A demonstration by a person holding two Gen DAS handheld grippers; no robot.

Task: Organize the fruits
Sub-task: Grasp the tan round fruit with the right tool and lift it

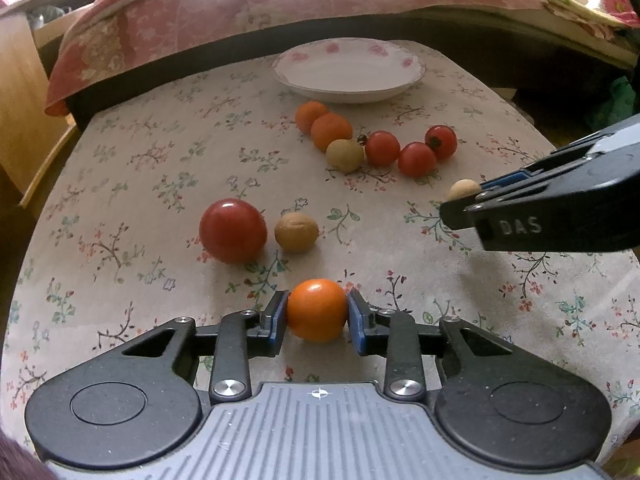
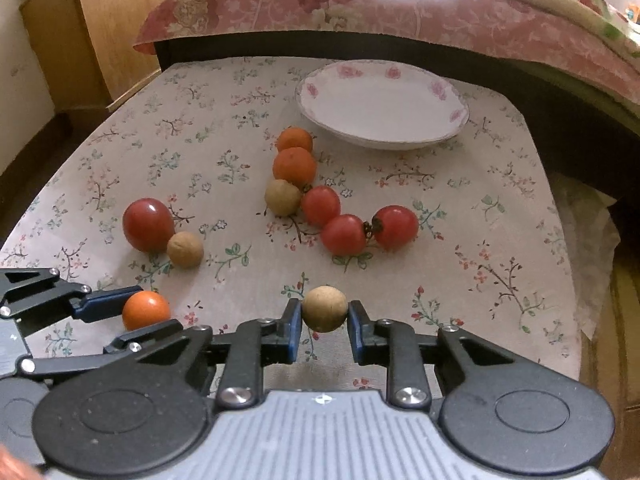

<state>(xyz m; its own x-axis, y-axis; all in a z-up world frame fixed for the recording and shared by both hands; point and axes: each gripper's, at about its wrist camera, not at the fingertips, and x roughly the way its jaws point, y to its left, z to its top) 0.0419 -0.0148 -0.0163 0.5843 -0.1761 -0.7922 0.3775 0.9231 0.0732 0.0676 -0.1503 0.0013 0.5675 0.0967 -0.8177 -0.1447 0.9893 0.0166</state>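
Observation:
My left gripper (image 1: 317, 312) is shut on a small orange fruit (image 1: 317, 310), low over the floral tablecloth; the right wrist view shows the same orange fruit (image 2: 146, 311) at far left. My right gripper (image 2: 324, 314) is shut on a tan round fruit (image 2: 324, 308), which is also visible at the right gripper's tip (image 1: 464, 190). An empty white plate (image 1: 348, 70) with pink flowers stands at the back. A big red tomato (image 1: 233, 230) and another tan fruit (image 1: 296, 232) lie side by side ahead of me.
In front of the plate, two orange fruits (image 2: 295, 167), a tan fruit (image 2: 282, 197) and three cherry tomatoes (image 2: 343, 235) form a curved row. A bed with a floral quilt (image 2: 360, 4) runs behind the table. Wooden furniture (image 2: 100, 28) stands at the left.

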